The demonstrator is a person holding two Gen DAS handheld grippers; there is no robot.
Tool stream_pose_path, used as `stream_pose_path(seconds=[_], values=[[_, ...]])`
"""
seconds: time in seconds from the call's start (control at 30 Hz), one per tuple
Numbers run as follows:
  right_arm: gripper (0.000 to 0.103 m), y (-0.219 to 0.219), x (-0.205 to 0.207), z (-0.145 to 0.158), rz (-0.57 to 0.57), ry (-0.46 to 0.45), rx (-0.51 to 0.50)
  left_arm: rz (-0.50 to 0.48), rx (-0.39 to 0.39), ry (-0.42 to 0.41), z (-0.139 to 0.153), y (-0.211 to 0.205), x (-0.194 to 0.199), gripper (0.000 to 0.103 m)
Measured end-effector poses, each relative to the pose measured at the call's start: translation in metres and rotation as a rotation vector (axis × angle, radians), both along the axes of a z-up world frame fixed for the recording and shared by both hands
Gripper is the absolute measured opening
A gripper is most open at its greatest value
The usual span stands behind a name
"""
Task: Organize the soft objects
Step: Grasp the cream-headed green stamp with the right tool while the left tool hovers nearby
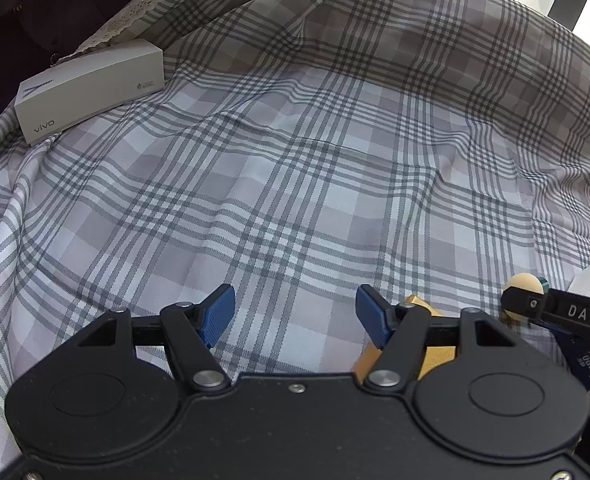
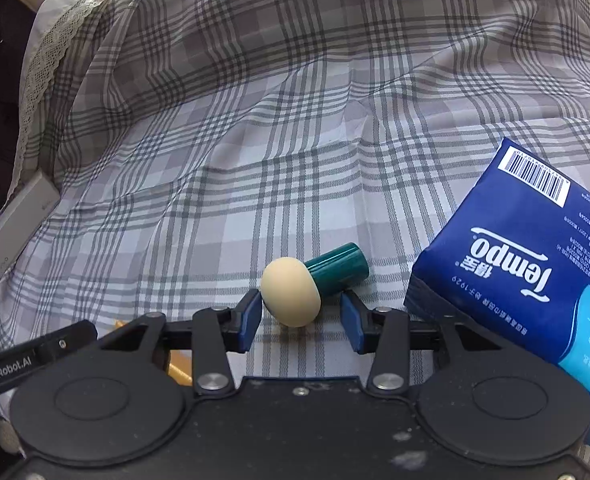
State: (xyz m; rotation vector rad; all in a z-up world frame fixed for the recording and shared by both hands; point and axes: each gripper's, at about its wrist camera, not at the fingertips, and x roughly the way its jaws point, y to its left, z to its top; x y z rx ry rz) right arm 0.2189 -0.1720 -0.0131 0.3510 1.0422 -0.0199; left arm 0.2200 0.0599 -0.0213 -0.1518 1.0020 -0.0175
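Note:
A toy mushroom with a cream cap (image 2: 290, 292) and a teal stem (image 2: 337, 268) lies on its side on the plaid cloth (image 2: 255, 128). My right gripper (image 2: 301, 322) is open, its blue pads either side of the cap's near end, the left pad touching or nearly touching it. A blue Tempo tissue pack (image 2: 523, 264) lies just to the right. My left gripper (image 1: 295, 320) is open and empty above the cloth (image 1: 295, 160). The mushroom cap (image 1: 523, 284) and the right gripper's arm show at the left wrist view's right edge.
A white vivo box (image 1: 91, 88) sits at the cloth's far left, also in the right wrist view (image 2: 19, 224). A yellow-tan object (image 1: 415, 336) lies partly hidden behind my left gripper's right finger. The cloth's lace edge (image 2: 43, 68) borders a dark area at left.

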Motion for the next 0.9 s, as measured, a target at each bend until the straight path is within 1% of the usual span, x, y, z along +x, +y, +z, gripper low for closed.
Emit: stream_pose_path(seconds=[0.13,0.2,0.3,0.37,0.43,0.53,0.63,0.73,0.83,0.9], values=[[0.045,-0.003,0.018,-0.002,-0.021,0.024,0.014,-0.001,-0.002,0.001,0.0,0.0,0.0,0.062],[0.045,-0.002,0.025,-0.002,-0.026,0.033,0.0,-0.002,-0.002,0.003,0.0,0.0,-0.001,0.062],[0.046,0.002,0.029,0.004,0.008,0.025,-0.027,0.004,-0.007,0.008,-0.001,0.002,0.0,0.062],[0.056,0.004,0.03,0.011,0.022,0.007,-0.07,0.008,-0.015,0.009,-0.001,0.003,0.0,0.062],[0.057,0.006,0.027,0.021,0.032,-0.028,-0.139,0.007,-0.021,0.007,0.0,0.003,-0.001,0.062],[0.062,0.004,0.031,0.028,0.057,-0.043,-0.178,0.005,-0.02,0.006,0.0,0.002,-0.001,0.062],[0.062,0.003,0.037,0.026,0.098,-0.03,-0.193,0.007,-0.02,0.01,-0.001,0.003,-0.001,0.062],[0.062,0.006,0.04,0.022,0.135,-0.024,-0.183,0.012,-0.022,0.013,-0.002,0.004,-0.001,0.062],[0.062,0.011,0.043,0.016,0.149,-0.016,-0.192,0.014,-0.024,0.016,-0.002,0.004,-0.001,0.062],[0.067,0.012,0.046,0.01,0.155,-0.014,-0.207,0.013,-0.025,0.016,-0.002,0.004,-0.001,0.062]])
